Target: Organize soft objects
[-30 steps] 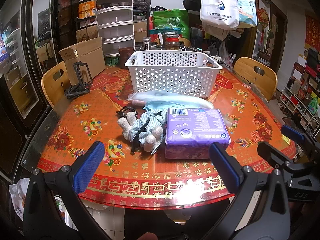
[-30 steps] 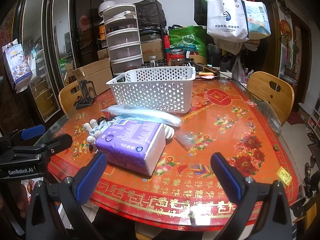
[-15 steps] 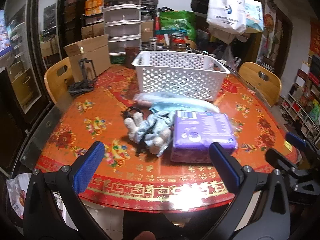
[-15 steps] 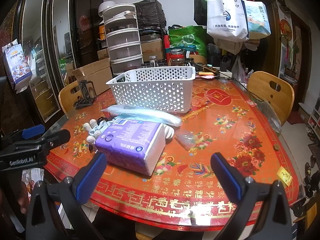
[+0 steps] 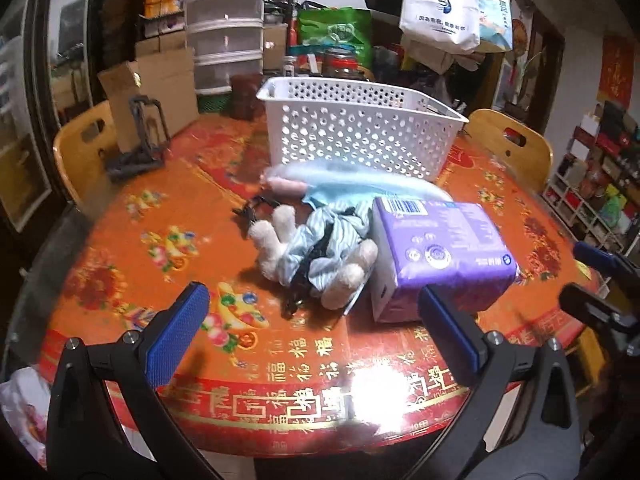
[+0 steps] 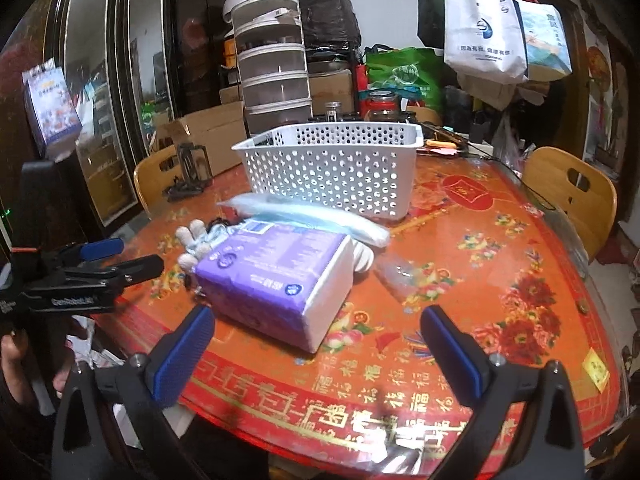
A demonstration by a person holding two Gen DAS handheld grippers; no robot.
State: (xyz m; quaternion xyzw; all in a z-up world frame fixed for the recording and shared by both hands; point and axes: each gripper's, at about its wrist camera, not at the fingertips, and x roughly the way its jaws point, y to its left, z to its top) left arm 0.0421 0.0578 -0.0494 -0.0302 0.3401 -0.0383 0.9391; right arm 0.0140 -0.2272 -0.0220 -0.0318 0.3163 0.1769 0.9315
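wooden chairs (image 6: 570,196) | drawer tower (image 5: 226,24) – hanging bags (image 6: 486,32) | cardboard box (image 5: 154,80)

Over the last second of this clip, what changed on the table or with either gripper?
The left gripper moved forward toward the plush toy and purple tissue pack, which now loom larger in its view. Nothing was grasped or released; both grippers are open. The right gripper barely moved. The toy, pack, blue plastic-wrapped item and white basket lie as before.
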